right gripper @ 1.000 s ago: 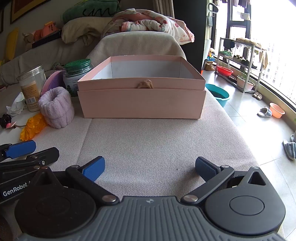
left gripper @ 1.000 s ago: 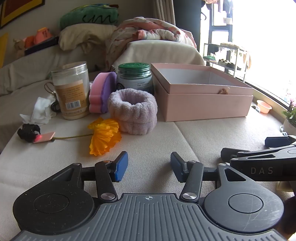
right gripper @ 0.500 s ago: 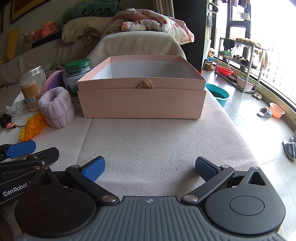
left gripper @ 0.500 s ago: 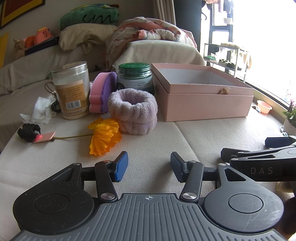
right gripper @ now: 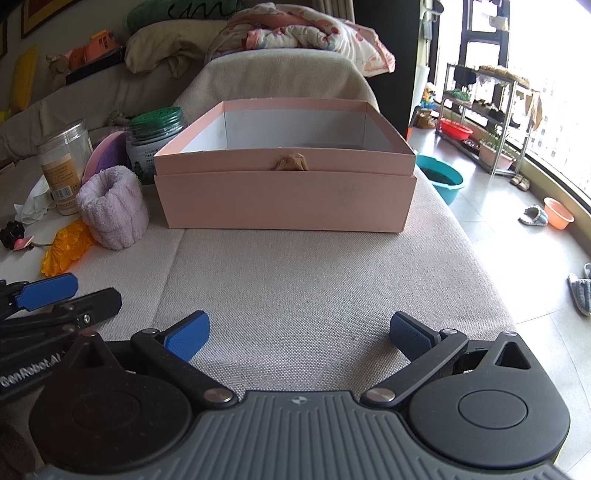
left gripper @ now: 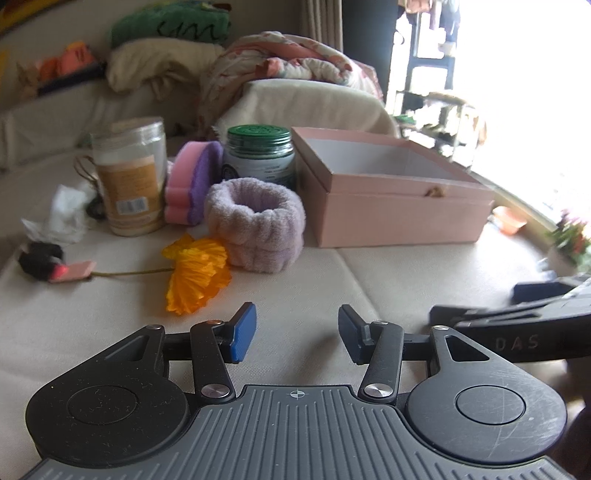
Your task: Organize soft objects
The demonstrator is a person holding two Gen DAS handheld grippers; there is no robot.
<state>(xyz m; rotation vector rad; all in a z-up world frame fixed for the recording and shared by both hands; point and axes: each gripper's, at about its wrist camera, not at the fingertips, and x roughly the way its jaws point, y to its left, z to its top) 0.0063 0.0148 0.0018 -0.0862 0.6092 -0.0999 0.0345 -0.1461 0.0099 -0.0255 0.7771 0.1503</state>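
Orange crepe paper flower (left gripper: 197,272) lies left, touching the lilac terry-cloth wristband (left gripper: 255,228); the open pink cardboard box (left gripper: 399,201) waits right. Both left tool (left gripper: 295,334) and right tool (right gripper: 297,334) are held apart, empty. The wristband's rim is best pinched, then lifted over the wall.

A lived-in home: a beige sofa (right gripper: 295,280) heaped with bedding (right gripper: 295,35), slippers (right gripper: 533,216) and plastic basins (right gripper: 443,179) by a window.
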